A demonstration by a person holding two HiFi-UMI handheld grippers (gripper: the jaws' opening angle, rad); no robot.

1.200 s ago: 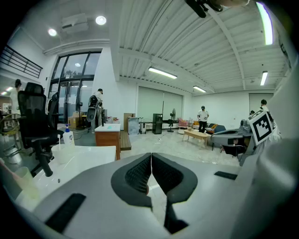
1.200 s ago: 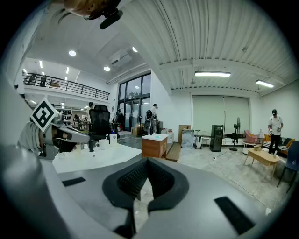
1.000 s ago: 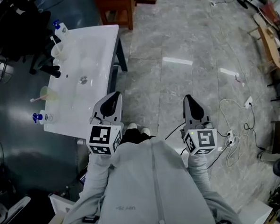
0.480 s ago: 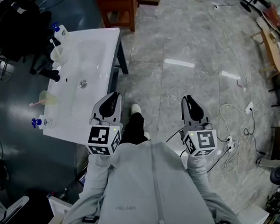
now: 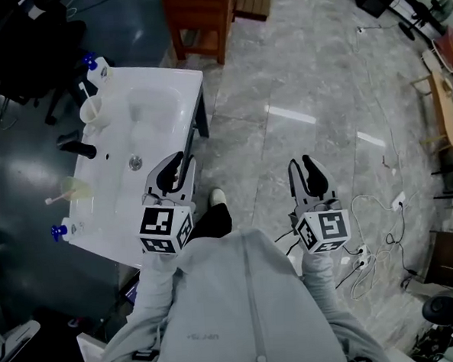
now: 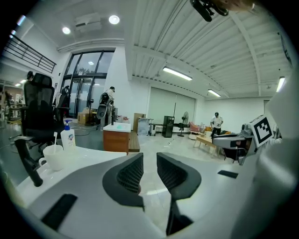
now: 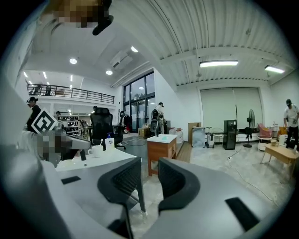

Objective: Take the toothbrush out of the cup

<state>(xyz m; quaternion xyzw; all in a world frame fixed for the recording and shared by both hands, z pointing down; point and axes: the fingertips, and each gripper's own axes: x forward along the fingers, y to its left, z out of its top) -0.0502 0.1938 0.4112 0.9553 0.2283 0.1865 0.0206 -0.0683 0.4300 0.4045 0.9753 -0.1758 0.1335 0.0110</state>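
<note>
**A:** Where is the toothbrush just now?

**B:** In a cup; a white cup stands near the far left corner of the white desk, just beside a blue-topped pump bottle; a pale toothbrush stands upright in it. A greenish cup sits nearer along the same left edge, and a pink-ended brush juts over its rim to the left; a black tap lies between the two cups, and a second blue-topped bottle stands at the near left corner.

**A:** And the grippers?

**B:** The left gripper hangs over the near edge of the desk, close to the basin's drain but well apart from both cups; its jaws have just been opening and stand a little apart, with nothing between them. The right gripper is out over the grey stone floor, well to the right of the desk; its jaws too have just been opening, a narrow gap showing, nothing in it.

**A:** Anything touching either cup?

**B:** No; both brushes sit in their cups, untouched.
</note>
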